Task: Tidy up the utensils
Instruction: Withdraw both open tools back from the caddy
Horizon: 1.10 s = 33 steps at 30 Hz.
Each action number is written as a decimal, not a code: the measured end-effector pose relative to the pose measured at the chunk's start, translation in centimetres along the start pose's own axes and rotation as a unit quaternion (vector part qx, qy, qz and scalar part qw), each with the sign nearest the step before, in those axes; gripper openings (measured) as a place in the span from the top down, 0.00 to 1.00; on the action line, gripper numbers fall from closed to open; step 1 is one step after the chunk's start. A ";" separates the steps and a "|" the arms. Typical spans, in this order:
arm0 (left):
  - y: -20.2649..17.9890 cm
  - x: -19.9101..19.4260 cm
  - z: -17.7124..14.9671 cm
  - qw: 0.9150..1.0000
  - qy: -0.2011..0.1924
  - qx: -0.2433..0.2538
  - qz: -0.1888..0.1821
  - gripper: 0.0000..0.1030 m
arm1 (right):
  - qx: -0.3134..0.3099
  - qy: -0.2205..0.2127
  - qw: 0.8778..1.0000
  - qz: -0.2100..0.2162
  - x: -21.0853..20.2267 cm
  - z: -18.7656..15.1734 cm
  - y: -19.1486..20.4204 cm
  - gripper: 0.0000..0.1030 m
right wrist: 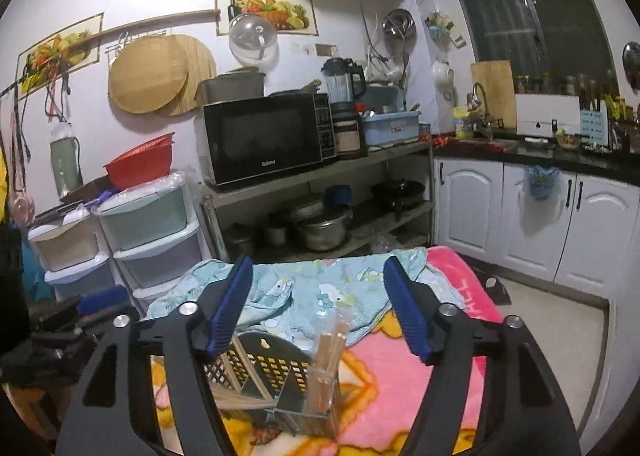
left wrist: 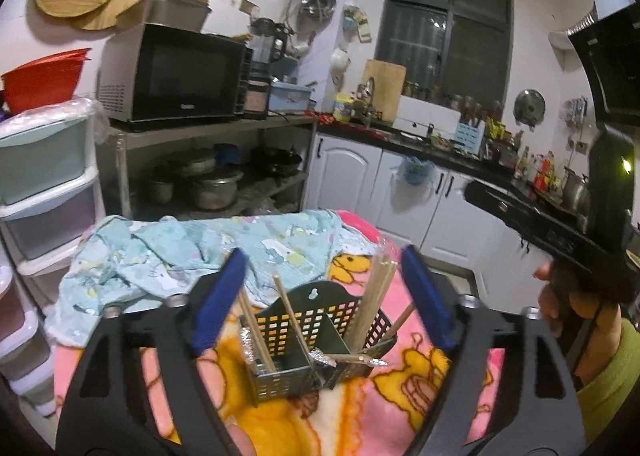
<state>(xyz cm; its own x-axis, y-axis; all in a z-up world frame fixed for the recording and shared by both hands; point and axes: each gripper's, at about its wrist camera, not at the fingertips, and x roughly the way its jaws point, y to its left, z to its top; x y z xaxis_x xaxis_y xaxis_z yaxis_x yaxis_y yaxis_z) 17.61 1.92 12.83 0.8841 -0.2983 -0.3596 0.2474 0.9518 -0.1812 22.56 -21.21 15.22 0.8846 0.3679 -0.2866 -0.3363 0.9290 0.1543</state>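
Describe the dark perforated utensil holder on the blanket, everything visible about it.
The utensil holder is a dark basket of what looks like plastic, with grid-perforated walls, a taller scalloped back with a hanging hole, and a divider making compartments. It stands upright on the pink cartoon blanket. Loose chopsticks lean in the left compartment, and a bundle of chopsticks in clear wrap stands in the right. Both grippers hover over it, jaws open, not touching.

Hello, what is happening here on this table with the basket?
A person holds two grippers above a dark utensil basket on a pink blanket. The left gripper and right gripper are both open and hold nothing. Chopsticks already stand in the basket's compartments, some leaning.
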 end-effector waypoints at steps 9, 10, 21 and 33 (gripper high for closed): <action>-0.3 -3.2 0.1 0.999 -0.019 -0.023 0.027 0.10 | -0.021 -0.026 0.999 0.005 -5.5 -1.3 0.6 0.14; -0.3 -3.7 0.0 0.999 -0.019 -0.025 0.028 0.10 | -0.023 -0.028 0.999 0.008 -6.0 -1.4 0.7 0.12; -1.2 -5.7 -2.6 0.998 0.023 -0.036 0.041 0.10 | -0.040 -0.016 0.999 0.019 -9.4 -3.9 1.8 0.06; -1.0 -5.9 -8.2 0.992 0.089 -0.048 0.078 0.10 | -0.050 0.073 0.996 0.032 -9.0 -10.6 2.7 0.06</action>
<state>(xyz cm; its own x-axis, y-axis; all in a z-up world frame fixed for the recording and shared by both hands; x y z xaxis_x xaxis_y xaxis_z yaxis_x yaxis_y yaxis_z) 8.86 2.12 7.66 0.8227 -0.1640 -0.5443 0.0672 0.9788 -0.1933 10.23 -21.60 8.25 0.8062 0.4218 -0.4148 -0.4274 0.9001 0.0846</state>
